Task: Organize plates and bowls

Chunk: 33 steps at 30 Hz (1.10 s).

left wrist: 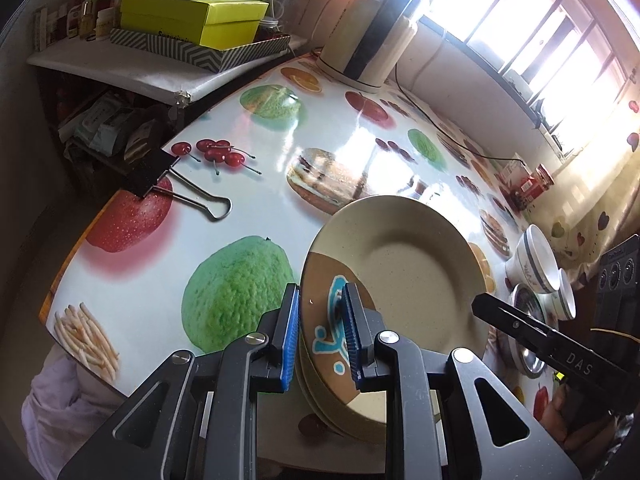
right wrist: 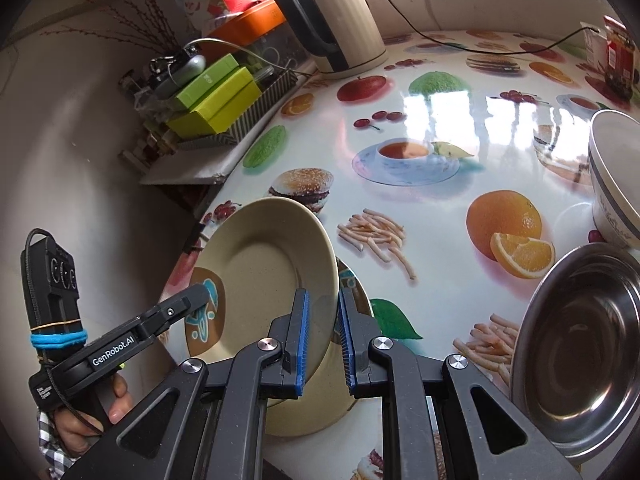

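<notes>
A beige plate [left wrist: 416,264] with a brown and blue printed patch is tilted above more beige plates stacked under it [left wrist: 320,404]. My left gripper [left wrist: 320,336] is shut on the plate's near rim at the printed patch. My right gripper [right wrist: 324,340] straddles the opposite rim of the same plate [right wrist: 264,276], its blue pads [right wrist: 302,344] close to the rim. Two white bowls with dark bands [left wrist: 532,260] and a steel bowl [left wrist: 528,320] stand to the right; the steel bowl [right wrist: 580,352] is close beside my right gripper.
The table [left wrist: 260,148] has a glossy fruit-print cover. A black binder clip [left wrist: 160,172] lies at the left. A kettle [left wrist: 368,40] stands at the back, green boxes [left wrist: 192,16] on a side shelf, a red jar [left wrist: 536,184] near the window.
</notes>
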Motion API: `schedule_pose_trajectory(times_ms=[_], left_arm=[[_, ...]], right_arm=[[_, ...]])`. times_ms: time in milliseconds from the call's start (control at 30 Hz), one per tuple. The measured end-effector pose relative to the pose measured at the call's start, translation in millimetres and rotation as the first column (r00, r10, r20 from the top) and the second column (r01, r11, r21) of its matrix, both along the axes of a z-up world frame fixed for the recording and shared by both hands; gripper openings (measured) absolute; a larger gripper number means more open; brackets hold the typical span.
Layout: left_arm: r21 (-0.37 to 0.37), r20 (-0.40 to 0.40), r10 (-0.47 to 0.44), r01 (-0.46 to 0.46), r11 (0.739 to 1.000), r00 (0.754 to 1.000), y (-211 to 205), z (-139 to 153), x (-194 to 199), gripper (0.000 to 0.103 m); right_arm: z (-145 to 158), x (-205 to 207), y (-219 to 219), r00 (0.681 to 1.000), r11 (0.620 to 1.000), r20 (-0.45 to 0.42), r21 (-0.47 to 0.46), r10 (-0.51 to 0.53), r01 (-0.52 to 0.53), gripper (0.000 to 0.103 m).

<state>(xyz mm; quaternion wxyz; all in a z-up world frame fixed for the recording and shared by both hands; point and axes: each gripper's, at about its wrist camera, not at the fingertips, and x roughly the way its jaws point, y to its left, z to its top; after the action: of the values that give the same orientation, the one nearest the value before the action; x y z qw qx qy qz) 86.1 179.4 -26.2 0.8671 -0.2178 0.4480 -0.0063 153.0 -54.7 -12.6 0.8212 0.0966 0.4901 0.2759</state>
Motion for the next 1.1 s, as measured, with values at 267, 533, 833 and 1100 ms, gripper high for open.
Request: schedule_pose_trajectory(times_ms=[267,533,833,1100], left_arm=[[0.003,-0.017,-0.010,0.010,1.000,1.000,-6,-6,-2,0.022],[0.016,-0.017,-0.012,0.013,1.000,1.000,-8,-7,-4,0.022],[0.032,-0.016,-0.017,0.018,0.999,1.000,-11,-7,-6,0.022],[0.047,-0.015,-0.018,0.019,0.999,1.000,-13,-7,-6,0.022]], right_arm=[[-8,-7,-8,1.000,1.000,-0.017,0.003,-0.015,0.015,0.015],[-10,-14,-10,1.000,1.000,-0.011,-0.004,-0.016,0.016,0.015],[-13,-19,-10,1.000,1.000,-0.003,-0.022,-0.018,0.018,0.015],[-12,-21,-9,1.000,0.999,0.003,-0.028,-0.018,0.018,0.016]])
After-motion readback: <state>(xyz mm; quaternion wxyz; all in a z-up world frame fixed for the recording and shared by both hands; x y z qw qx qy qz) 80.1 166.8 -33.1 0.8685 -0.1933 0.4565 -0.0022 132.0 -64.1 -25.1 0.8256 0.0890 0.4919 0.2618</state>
